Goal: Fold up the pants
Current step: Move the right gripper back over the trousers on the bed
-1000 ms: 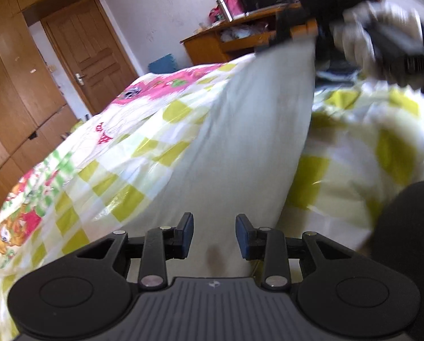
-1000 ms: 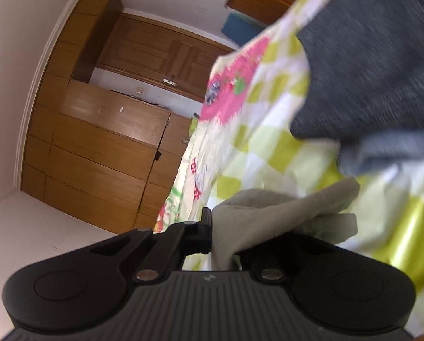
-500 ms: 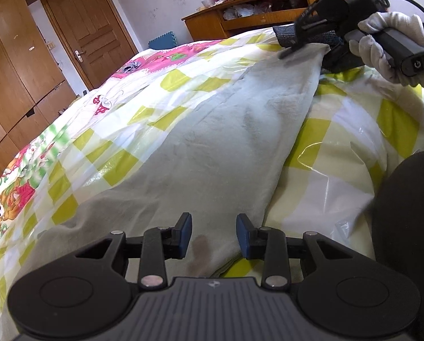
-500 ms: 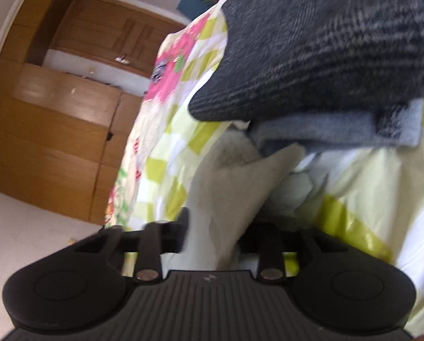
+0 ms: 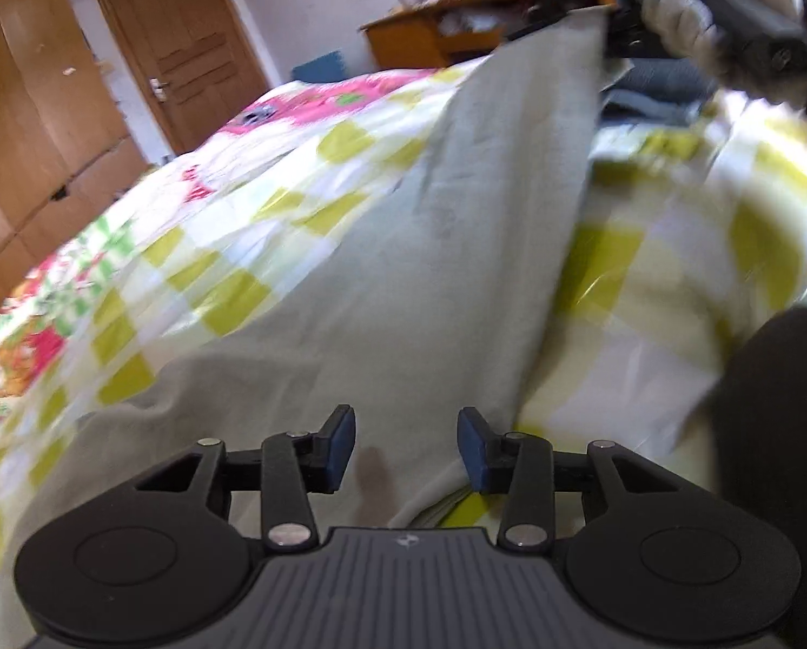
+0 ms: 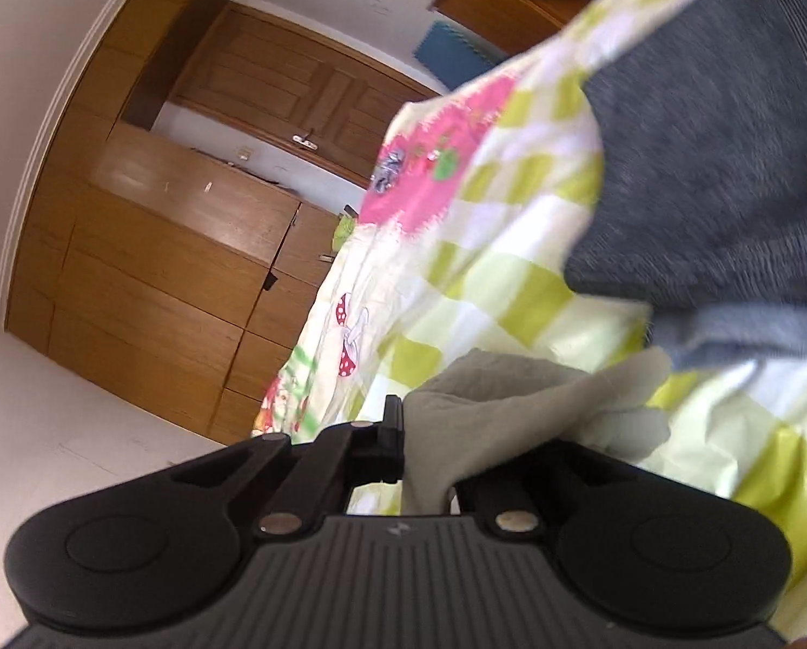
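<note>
The pale grey pants (image 5: 447,249) are lying stretched along the checkered bedspread (image 5: 674,249). The right gripper (image 6: 425,454) is clamping their far corner, having just closed on the fabric. The left gripper (image 5: 406,449) is hovering over the near end, fingers (image 5: 341,446) spreading wider, grasping nothing.

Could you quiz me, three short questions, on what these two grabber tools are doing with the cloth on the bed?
1. True or false: the right gripper is shut on the pale pants.
2. What lies under the pants? A wooden floor; B checked bedspread; C desk.
3. Fill in: the left gripper hangs ____ over the pants.

Key: 1 true; 2 B; 3 open, having just opened further, gripping nothing.
</note>
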